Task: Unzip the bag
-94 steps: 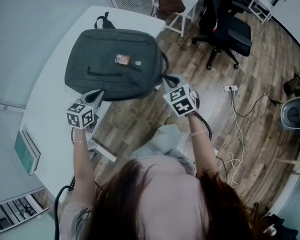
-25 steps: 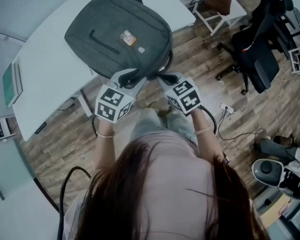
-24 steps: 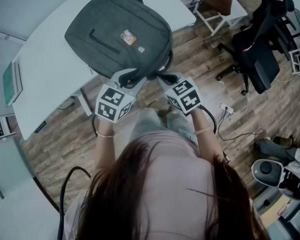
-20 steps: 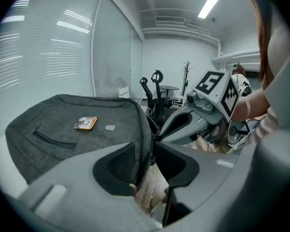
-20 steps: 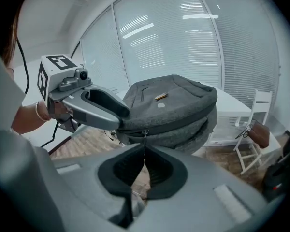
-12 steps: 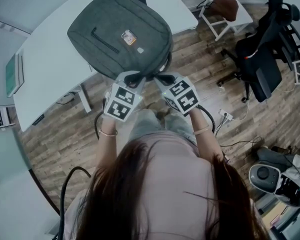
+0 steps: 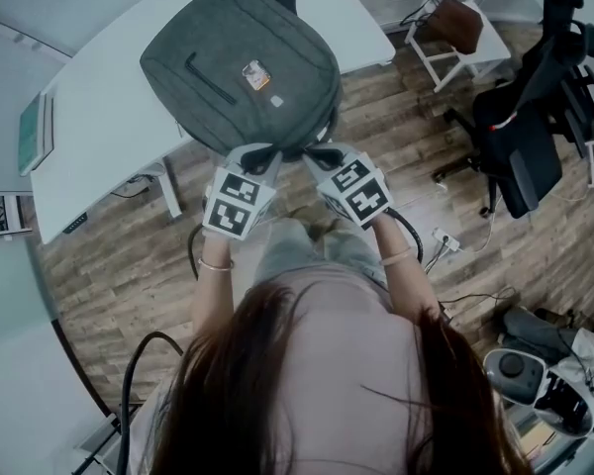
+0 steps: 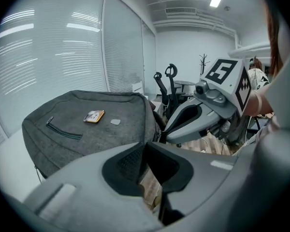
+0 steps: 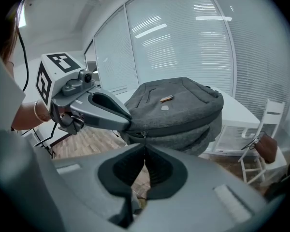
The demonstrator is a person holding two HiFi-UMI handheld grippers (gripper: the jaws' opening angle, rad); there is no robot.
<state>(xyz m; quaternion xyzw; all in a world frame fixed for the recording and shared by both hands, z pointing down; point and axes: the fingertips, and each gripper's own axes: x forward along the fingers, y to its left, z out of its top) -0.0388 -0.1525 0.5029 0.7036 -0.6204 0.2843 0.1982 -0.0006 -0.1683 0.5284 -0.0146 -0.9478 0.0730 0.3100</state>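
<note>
Curved white desk [image 7: 99,156] beside a wall of blinds [image 9: 183,42], wood floor [image 7: 119,265] below. Grey bag [image 7: 243,62] lying flat on that desk, front pocket [image 7: 203,72] upward, near end poking past the desk edge and meeting the tips of both grippers.

Left gripper [image 8: 145,145] nearly closed after pinching inward just now, tips on the bag's near rim, apparently nipping a fold of cloth. Right gripper [image 9: 144,148] pressed together just under the zip pull [image 9: 144,135], seemingly clamped on its tab.

Soft, felt-like fabric, likely to sag and bunch rather than keep shape. Probably light enough to slide on the smooth desk when tugged. Best anchored at the rim close beside the slider, keeping the zip track taut. Small tab, likely slippery, so better seated deep in the pads. Pull along the seam, not away from it.

Main obstacle: left gripper just beside the right gripper, close to the slider's likely path. Farther off, nothing in the way:
- white chair [image 7: 480,38] and black office chair [image 7: 520,137], well off to the right gripper's right
- green book [image 7: 35,132] on the desk, well off to the left gripper's left
</note>
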